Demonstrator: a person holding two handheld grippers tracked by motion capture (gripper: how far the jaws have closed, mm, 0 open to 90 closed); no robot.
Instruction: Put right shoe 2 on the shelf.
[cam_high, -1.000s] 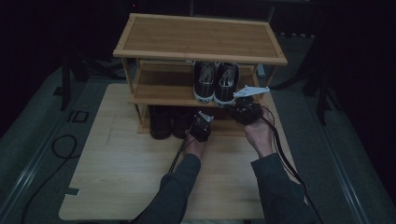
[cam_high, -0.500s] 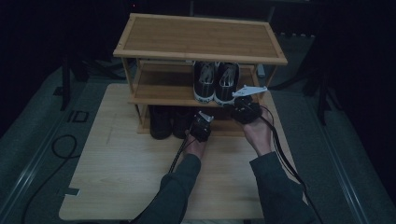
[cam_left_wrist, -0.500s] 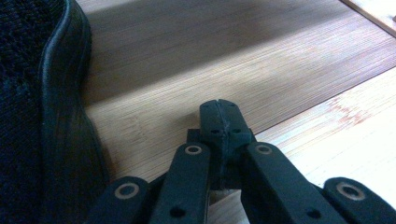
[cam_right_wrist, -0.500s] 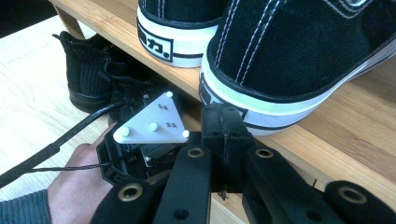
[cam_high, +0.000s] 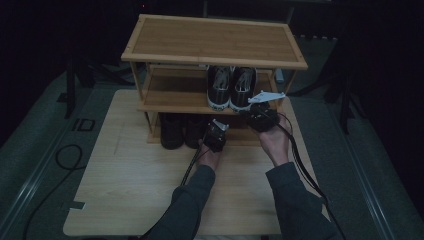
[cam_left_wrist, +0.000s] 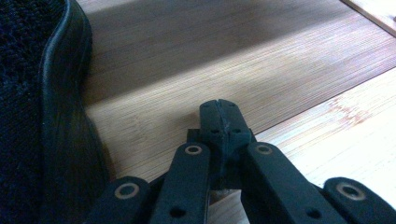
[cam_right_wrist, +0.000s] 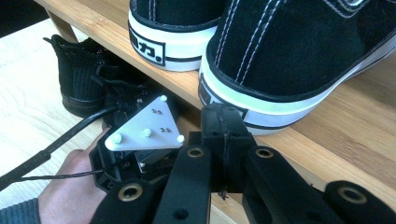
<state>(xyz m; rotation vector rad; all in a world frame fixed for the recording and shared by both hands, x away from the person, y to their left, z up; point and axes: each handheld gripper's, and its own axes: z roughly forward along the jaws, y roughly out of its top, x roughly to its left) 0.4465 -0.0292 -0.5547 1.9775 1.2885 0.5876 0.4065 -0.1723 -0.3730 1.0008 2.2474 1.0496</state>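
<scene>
Holding both tools at the front of the three-tier bamboo shoe rack (cam_high: 150, 106), I have my right gripper (cam_right_wrist: 224, 122) just in front of the heel of the black canvas sneaker with the white rubber sole (cam_right_wrist: 299, 56), the right one of the pair standing on the middle shelf. Its jaws are pressed together with nothing between them. My left gripper (cam_left_wrist: 219, 108) sits lower, at the bottom shelf, jaws likewise together and empty, just beside the black knitted shoe with the dark sole (cam_left_wrist: 42, 112) that stands there.

In my judgement the step in hand is taking the sneaker by its heel. To do it well I should first part the right jaws wide, then bring them level onto the heel so that one jaw goes inside the collar and the other outside on the canvas, above the rubber band. Gripping the smooth sole alone could slip. The neighbouring black canvas sneaker with the white sole (cam_right_wrist: 177, 28) stands touching or nearly so; I should draw straight back toward me to avoid dragging it off the shelf.
</scene>
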